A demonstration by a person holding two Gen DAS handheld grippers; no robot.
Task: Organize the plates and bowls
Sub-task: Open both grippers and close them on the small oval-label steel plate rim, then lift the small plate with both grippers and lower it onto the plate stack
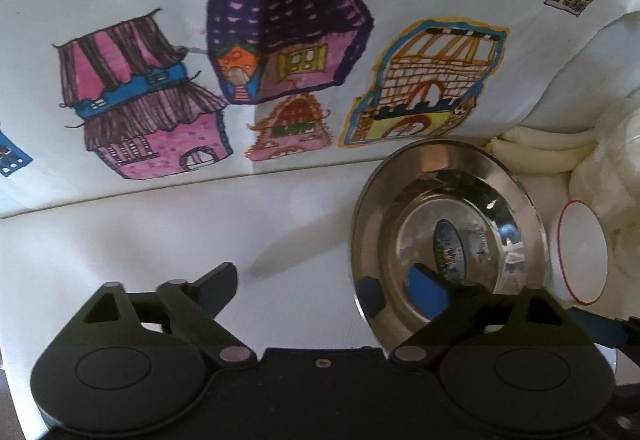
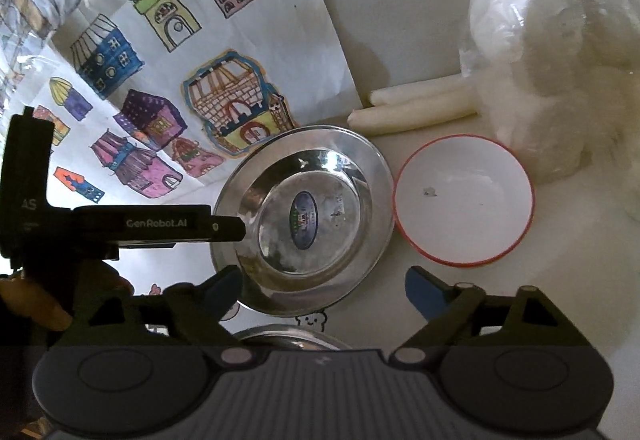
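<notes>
1. The steel plate (image 2: 304,216) lies flat on the white counter (image 2: 400,20); a sticker sits in its centre.
2. Just right of the plate stands a white bowl with a red rim (image 2: 464,200), close beside it; whether the two touch I cannot tell.
3. Behind the plate lies a sheet of coloured house drawings (image 2: 224,52), its near edge just at the plate's far rim.
4. Behind the plate to the right lie pale candles (image 2: 416,106), next to a plastic-wrapped white bundle (image 2: 540,80).
5. The right gripper (image 2: 324,288) hovers over the plate's near edge, fingers spread wide and gripping nothing.
6. The left gripper (image 1: 320,280) is to the plate's left, fingers apart and empty, one fingertip over the plate's rim.
7. The rim of a second steel dish (image 2: 288,336) shows at the plate's near side, under the right gripper.
</notes>
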